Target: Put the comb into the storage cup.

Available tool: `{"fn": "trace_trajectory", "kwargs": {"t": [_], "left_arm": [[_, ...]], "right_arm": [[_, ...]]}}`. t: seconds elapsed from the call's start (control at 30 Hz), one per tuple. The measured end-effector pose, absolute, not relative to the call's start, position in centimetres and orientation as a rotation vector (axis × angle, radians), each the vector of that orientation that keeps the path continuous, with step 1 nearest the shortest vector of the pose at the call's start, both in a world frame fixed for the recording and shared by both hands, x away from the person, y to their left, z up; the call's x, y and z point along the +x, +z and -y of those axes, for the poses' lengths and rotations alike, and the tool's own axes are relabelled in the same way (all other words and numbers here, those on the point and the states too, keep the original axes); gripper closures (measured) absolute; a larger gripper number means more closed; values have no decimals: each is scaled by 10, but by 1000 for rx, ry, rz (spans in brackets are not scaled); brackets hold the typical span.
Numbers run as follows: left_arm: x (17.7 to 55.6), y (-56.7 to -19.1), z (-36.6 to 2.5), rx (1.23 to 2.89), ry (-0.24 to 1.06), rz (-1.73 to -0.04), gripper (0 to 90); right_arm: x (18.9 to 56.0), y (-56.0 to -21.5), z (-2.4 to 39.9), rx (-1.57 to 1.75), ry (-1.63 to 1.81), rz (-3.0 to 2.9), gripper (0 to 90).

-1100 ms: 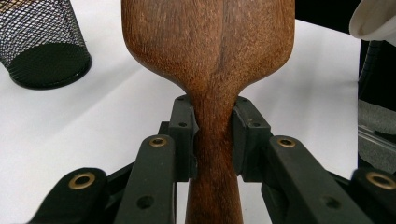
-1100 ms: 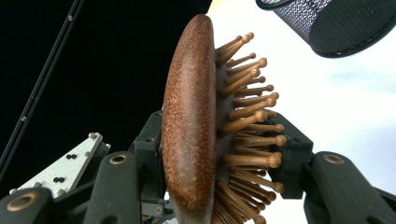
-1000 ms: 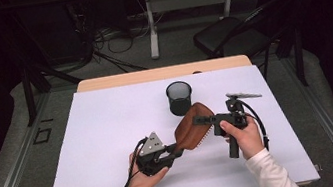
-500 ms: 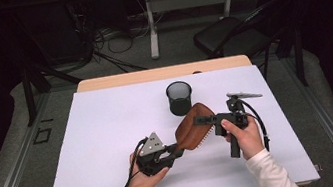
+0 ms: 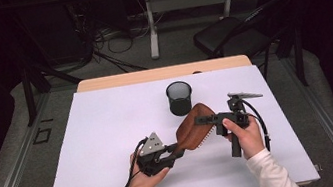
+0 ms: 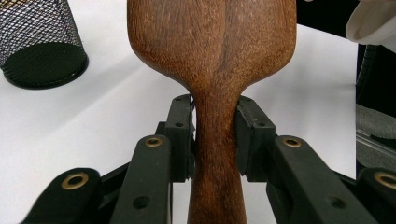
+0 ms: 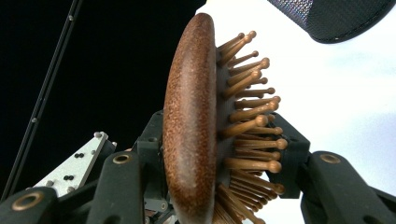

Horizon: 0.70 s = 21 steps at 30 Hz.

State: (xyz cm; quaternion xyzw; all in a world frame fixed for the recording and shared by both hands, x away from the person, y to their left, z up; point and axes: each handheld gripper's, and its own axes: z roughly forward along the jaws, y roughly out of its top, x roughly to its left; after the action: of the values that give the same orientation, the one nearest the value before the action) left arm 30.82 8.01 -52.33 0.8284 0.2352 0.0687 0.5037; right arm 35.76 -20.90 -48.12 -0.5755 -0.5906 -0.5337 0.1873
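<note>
1. A wooden hairbrush (image 5: 193,130) hung above the table between both grippers.
2. The left gripper (image 6: 215,140) clamped its stiff handle; the right gripper (image 7: 224,154) pinched the head.
3. Rigid and light, it looked best held by the handle.

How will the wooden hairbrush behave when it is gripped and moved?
The wooden hairbrush is probably stiff: it looks like solid wood. Its smooth, narrow handle might slip or twist between pads. The thin wooden pins seem more fragile and could bend or snap under pressure.

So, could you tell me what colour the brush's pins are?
Light tan wood, paler than the brush back; the pins show best in the right gripper view.
</note>
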Motion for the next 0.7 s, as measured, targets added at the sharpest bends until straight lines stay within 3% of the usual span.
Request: {"fn": "trace_trajectory", "kwargs": {"t": [0.33,0.7], "left_arm": [[309,-524,-81,1999,161,-573,624],[312,-524,-83,1971,138,-595,484]], "right_arm": [[359,-482,212,-1623,-1510,1649,493],[360,-484,214,-1647,-1530,1607,493]]}}
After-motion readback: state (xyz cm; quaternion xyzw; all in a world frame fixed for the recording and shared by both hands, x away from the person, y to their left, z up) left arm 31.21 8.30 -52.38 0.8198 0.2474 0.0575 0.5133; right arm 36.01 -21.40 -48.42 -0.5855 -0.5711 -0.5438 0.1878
